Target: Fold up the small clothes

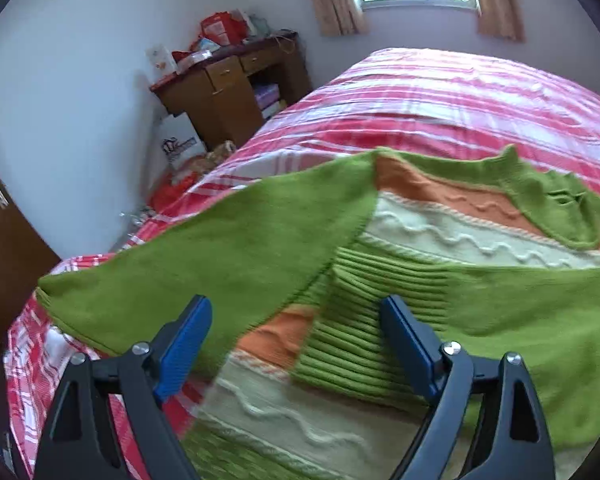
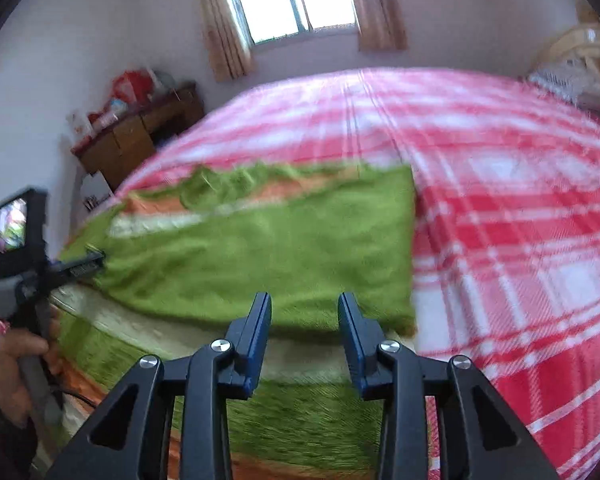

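Note:
A small knitted sweater (image 1: 440, 240), green with orange and cream bands, lies on the bed. One green sleeve (image 1: 204, 256) stretches to the left; the other sleeve's ribbed cuff (image 1: 360, 320) is folded across the body. My left gripper (image 1: 296, 320) is open, its blue fingers just above the cuff and the sleeve, holding nothing. In the right wrist view the sweater (image 2: 260, 248) lies with its right side folded over. My right gripper (image 2: 304, 320) is open and empty above the sweater's lower part. The left gripper (image 2: 84, 264) shows at the left, over the sweater's left edge.
The bed has a red, pink and white checked cover (image 1: 440, 100) (image 2: 500, 220). A brown desk (image 1: 228, 88) with clutter stands by the wall left of the bed, with a white bag (image 1: 180, 144) below. A window with curtains (image 2: 292, 0) is behind the bed.

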### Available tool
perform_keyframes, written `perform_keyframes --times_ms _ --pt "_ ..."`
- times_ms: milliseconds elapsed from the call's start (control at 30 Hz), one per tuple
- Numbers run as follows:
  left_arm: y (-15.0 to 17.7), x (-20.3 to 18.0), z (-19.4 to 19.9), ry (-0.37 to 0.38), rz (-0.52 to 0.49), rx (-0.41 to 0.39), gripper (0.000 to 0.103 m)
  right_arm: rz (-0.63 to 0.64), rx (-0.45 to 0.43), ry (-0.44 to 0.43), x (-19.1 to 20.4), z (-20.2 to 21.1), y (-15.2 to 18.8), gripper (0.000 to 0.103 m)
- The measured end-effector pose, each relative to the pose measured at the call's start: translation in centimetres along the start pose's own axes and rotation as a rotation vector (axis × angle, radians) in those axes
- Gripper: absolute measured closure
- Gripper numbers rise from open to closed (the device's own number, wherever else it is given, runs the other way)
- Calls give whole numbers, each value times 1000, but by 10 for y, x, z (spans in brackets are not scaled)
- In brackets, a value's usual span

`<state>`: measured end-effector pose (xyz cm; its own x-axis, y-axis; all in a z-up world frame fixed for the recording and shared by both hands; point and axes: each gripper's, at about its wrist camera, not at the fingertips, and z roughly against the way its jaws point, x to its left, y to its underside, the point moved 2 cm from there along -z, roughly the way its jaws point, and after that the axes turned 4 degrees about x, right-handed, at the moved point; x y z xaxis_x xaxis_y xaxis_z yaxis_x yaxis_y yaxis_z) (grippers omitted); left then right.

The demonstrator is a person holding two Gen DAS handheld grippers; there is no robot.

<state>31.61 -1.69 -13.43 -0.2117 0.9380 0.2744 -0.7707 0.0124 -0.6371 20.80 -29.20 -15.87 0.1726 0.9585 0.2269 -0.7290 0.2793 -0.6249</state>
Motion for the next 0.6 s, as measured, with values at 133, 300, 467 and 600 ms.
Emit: perform_keyframes --times_ms 133,300,467,600 --pt "-2 -6 -4 -60 -38 -1 7 -15 -19 2 -1 3 4 67" --pt "-3 3 -3 -7 -9 3 6 31 -27 26 9 4 6 60" --pt "10 58 13 151 177 -6 6 41 -36 19 9 4 7 55" --pt "17 115 22 129 244 -62 6 36 -38 11 8 5 7 55"
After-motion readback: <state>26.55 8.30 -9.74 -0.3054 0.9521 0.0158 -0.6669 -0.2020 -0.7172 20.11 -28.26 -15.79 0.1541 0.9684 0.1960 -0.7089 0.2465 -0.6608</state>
